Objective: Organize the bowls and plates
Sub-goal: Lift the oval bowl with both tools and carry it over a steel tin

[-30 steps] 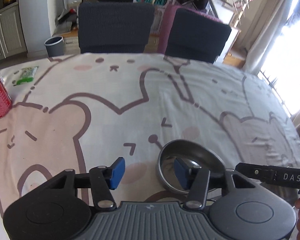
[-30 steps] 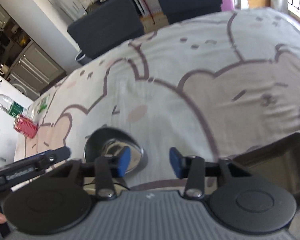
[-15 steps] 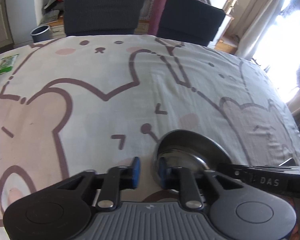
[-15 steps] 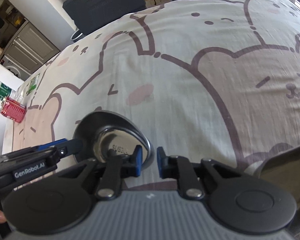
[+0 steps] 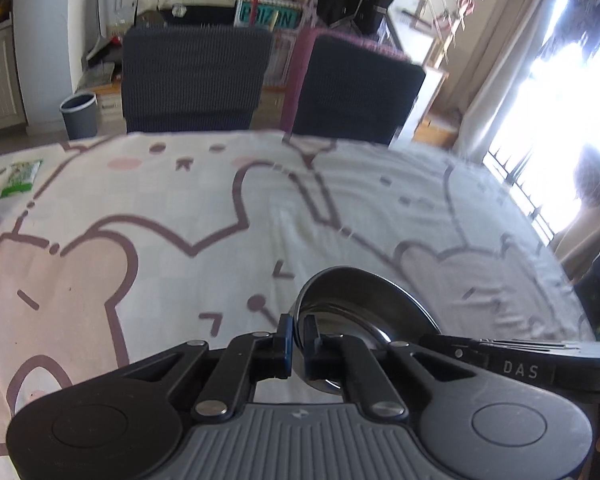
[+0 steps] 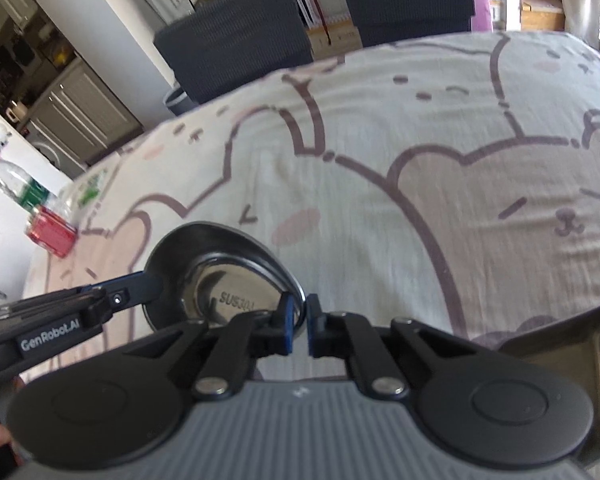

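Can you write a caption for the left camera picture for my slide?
Left gripper and right gripper both pinch the steel bowl's rim above the bear tablecloth.

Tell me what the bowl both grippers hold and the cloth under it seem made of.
The bowl looks like polished stainless steel: a mirror-bright bottom with a partly readable stamp starting SUS. The tablecloth looks like soft woven fabric, likely cotton, matte and wrinkled, with a printed cartoon bear pattern. The left gripper and right gripper each pinch the bowl's rim.
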Tool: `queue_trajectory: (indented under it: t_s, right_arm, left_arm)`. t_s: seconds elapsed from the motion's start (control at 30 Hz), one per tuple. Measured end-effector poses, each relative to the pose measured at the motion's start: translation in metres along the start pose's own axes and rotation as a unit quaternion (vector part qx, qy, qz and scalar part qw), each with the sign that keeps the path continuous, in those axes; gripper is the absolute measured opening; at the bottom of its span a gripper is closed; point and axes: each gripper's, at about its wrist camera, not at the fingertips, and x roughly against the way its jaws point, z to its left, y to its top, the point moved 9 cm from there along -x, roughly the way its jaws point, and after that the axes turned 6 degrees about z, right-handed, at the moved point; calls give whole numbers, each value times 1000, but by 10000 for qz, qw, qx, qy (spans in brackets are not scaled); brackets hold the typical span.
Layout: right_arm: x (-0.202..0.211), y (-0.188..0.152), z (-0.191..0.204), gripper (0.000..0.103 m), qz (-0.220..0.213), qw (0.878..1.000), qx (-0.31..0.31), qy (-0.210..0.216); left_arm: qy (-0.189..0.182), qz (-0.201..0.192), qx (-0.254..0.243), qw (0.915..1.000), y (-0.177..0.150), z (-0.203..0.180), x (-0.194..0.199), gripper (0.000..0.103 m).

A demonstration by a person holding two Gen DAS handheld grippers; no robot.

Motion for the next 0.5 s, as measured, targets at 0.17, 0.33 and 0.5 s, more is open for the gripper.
queue_trajectory:
  t_s: [0.17,0.33,0.5]
  right_arm:
    - [38,2,-9,7,-372,9992,-31,168]
    - [79,0,-29,7,-715,9972,-131,186]
    - [112,-10,-58,6,-914,9954,-258,85]
  left_arm:
    - [-225,-357,-38,9991,4,-27,25,5]
    - [-455,-553,-166,9973,2,-64,39,5]
    - [-716,-575,-280,9954,-6,-101,40,5]
